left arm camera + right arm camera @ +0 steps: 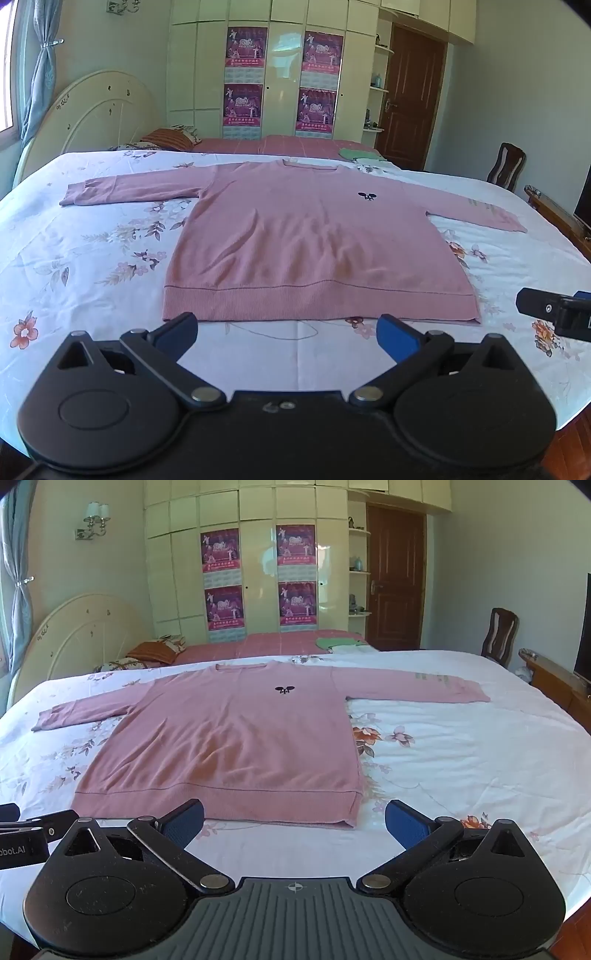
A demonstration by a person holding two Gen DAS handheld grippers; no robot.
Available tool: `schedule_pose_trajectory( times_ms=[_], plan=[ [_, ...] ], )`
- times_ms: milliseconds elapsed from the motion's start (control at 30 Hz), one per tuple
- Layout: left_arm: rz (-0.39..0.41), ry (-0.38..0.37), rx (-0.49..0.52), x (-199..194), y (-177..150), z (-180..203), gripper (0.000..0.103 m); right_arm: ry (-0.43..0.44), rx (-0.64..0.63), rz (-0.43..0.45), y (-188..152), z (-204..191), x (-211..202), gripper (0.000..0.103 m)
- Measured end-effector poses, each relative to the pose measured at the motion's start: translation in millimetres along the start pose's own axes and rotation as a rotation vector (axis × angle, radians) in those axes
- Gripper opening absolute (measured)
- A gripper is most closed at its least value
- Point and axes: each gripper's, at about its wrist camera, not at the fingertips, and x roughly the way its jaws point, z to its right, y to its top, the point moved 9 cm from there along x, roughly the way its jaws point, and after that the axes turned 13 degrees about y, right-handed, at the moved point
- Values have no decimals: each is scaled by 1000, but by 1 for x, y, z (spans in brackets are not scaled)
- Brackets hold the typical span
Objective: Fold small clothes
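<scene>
Floral bed [92, 258] carries a pink sweater [306, 236] spread flat; near its hem, left gripper [288, 332] and right gripper [293, 819] gape empty.

Bare bedsheet [461, 760] flanks the sweater [229, 746]; nothing blocks approach.

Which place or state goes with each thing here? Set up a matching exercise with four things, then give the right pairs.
Things:
1. pink sweater
2. green cloth
3. left gripper
4. wooden chair

Places or states:
A. folded, at the far end of the bed
B. open, nothing between its fingers, short of the hem
C. on the floor beyond the bed, near the door
D. spread flat on the floral sheet, both sleeves out

Pairs: 1-D, 2-A, 3-B, 4-C
</scene>
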Motion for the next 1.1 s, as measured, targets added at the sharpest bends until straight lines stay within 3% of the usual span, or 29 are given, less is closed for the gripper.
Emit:
schedule_pose_trajectory(
  times_ms=[1100],
  plan=[
    [-17,-8,-2,1,0,-2,103,-7,1,-7,-1,-3,-3,103]
  ],
)
